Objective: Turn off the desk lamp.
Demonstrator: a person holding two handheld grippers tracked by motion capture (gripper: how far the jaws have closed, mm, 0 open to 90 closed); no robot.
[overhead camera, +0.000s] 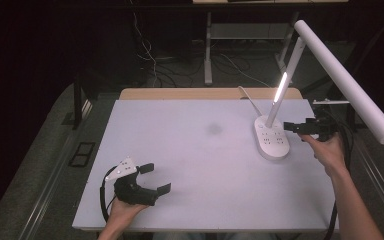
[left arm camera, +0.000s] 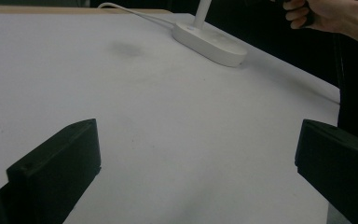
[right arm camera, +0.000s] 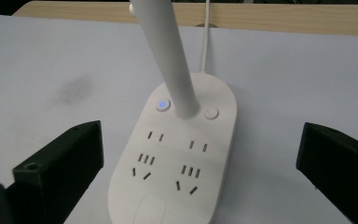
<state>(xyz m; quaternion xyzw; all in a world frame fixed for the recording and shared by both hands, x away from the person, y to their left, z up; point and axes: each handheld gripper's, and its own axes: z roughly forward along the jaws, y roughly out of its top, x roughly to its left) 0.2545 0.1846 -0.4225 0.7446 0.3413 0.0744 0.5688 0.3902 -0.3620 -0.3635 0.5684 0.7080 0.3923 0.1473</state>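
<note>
A white desk lamp stands at the table's right side. Its oval base [overhead camera: 271, 139] carries several sockets, and a lit stem [overhead camera: 280, 95] rises to a long white head [overhead camera: 347, 80]. My right gripper [overhead camera: 290, 128] hovers just right of the base, open and pointing at it. In the right gripper view the base [right arm camera: 177, 168] lies between and beyond the wide-apart jaws of this gripper [right arm camera: 198, 158], with a blue-lit button [right arm camera: 163, 104] left of the stem [right arm camera: 165, 51]. My left gripper [overhead camera: 156, 178] rests open near the front left, with nothing between its jaws [left arm camera: 198, 154].
The white tabletop [overhead camera: 205, 150] has a faint grey smudge [overhead camera: 214, 129] near its middle. A wooden strip [overhead camera: 180, 93] runs along the back edge, and the lamp's white cable [overhead camera: 247, 97] leads over it. The overhanging lamp head reaches above my right hand [overhead camera: 327, 152].
</note>
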